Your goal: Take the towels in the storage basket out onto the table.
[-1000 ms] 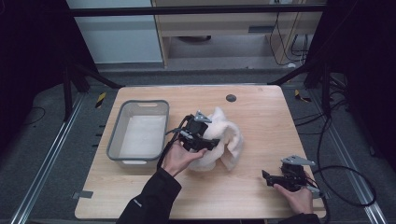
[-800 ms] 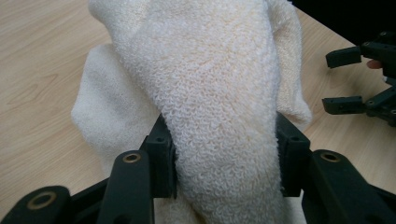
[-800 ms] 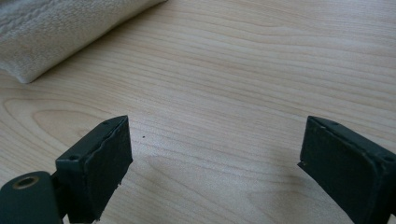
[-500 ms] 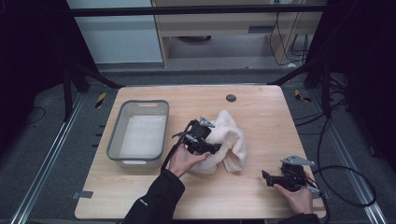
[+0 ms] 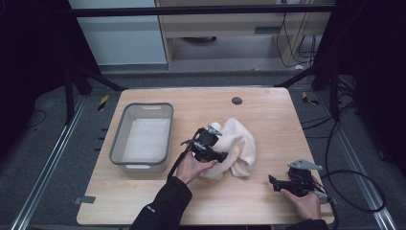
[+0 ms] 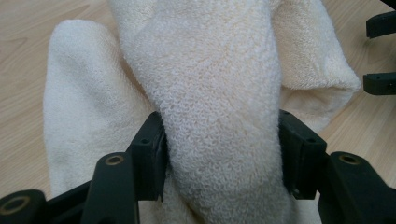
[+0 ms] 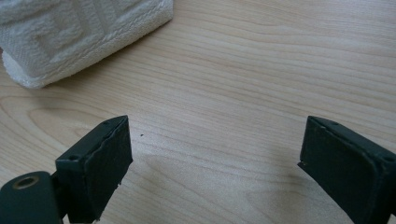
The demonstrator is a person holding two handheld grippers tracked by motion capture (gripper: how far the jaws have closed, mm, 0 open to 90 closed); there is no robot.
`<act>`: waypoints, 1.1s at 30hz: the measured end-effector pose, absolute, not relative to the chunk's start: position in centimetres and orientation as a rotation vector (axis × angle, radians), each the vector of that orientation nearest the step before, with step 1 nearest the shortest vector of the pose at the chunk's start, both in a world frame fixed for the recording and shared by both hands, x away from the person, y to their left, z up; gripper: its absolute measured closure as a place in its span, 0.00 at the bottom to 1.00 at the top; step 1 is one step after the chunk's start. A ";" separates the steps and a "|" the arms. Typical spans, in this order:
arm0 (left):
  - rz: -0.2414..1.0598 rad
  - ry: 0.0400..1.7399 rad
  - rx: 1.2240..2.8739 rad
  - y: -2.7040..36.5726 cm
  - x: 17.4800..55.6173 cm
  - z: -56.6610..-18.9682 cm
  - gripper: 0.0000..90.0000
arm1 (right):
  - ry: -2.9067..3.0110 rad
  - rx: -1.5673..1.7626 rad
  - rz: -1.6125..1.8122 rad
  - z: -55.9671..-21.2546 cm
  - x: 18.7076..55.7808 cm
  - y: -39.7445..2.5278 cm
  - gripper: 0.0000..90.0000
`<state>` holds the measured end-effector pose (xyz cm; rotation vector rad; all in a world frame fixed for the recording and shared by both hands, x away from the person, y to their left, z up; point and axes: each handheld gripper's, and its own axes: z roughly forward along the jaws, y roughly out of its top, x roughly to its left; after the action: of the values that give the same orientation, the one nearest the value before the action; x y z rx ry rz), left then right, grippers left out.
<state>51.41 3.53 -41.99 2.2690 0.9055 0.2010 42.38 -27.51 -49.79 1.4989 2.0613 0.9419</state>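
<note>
Left gripper view shows the left gripper [image 6: 219, 154] clenched on a thick fold of the cream towel [image 6: 210, 93], with the cloth bulging up between the two black jaws and draping away over the wooden table [image 6: 28, 42]. In the high view the towel [image 5: 237, 146] lies bunched near the middle of the table [image 5: 268, 115], just to the right of the grey tub [image 5: 115, 143], and the left gripper [image 5: 222, 157] is buried in its near side. The right gripper [image 5: 273, 181] rests low on the table, well apart from the towel, and its own view shows the jaws spread wide with nothing between them [image 7: 212, 163], a corner of the towel [image 7: 79, 37] lying ahead at the upper left

The step in hand looks like gathering the towel, probably to carry it to the tub. To do it well, the grip should stay firm, since the pinch holds one fold and the rest hangs loose. A straight lift would likely let the free end trail across the table and catch the tub's rim. Bringing the right gripper in to take that near corner would share the load and keep the bundle compact
</note>
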 end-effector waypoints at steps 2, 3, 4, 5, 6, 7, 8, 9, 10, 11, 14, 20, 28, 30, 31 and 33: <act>0.210 0.899 2.278 3.6 51.4 -42.1 0.44 | 2.063 1.493 0.935 -49.8 42.4 -27.5 0.10; 0.214 0.900 2.280 3.6 51.4 -42.2 0.43 | 2.063 1.492 0.935 -49.8 42.4 -27.5 0.10; 0.216 0.900 2.282 3.6 51.3 -42.2 0.41 | 2.062 1.493 0.934 -49.8 42.4 -27.5 0.10; 0.220 0.898 2.286 3.6 51.2 -42.3 0.38 | 2.062 1.494 0.935 -49.8 42.4 -27.5 0.10; 0.220 0.898 2.286 3.6 51.2 -42.3 0.37 | 2.062 1.494 0.935 -49.8 42.4 -27.5 0.10; 0.222 0.896 2.286 3.7 51.2 -42.3 0.37 | 2.063 1.493 0.934 -49.8 42.4 -27.5 0.10; 0.224 0.891 2.287 3.7 51.1 -42.3 0.35 | 2.062 1.493 0.935 -49.8 42.4 -27.5 0.10; 0.230 0.891 2.285 3.8 51.0 -42.3 0.34 | 2.063 1.492 0.934 -49.8 42.4 -27.5 0.10; 0.228 0.889 2.283 3.8 51.0 -42.2 0.33 | 2.063 1.492 0.933 -49.8 42.4 -27.5 0.10; 0.230 0.878 2.281 3.8 51.0 -42.2 0.30 | 2.062 1.493 0.933 -49.8 42.4 -27.5 0.10; 0.237 0.861 2.285 4.0 50.7 -41.9 0.27 | 2.062 1.493 0.933 -49.8 42.4 -27.5 0.10; 0.271 0.840 2.280 4.6 49.9 -41.3 0.23 | 2.062 1.493 0.931 -49.8 42.4 -27.5 0.09; 0.265 0.792 2.274 5.9 48.6 -39.9 0.20 | 2.062 1.494 0.930 -49.8 42.4 -27.6 0.08; 0.267 0.787 2.271 6.2 48.3 -39.6 0.19 | 2.061 1.495 0.930 -49.8 42.4 -27.6 0.08; 0.266 0.783 2.264 6.7 48.0 -39.3 0.19 | 2.061 1.493 0.929 -49.8 42.4 -27.6 0.08; 0.275 0.782 2.254 7.2 47.7 -39.0 0.19 | 2.061 1.496 0.929 -49.8 42.4 -27.5 0.08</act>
<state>47.71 7.18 -39.02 2.2541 0.7819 0.2748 42.36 -27.55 -49.83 1.4955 2.0607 0.9285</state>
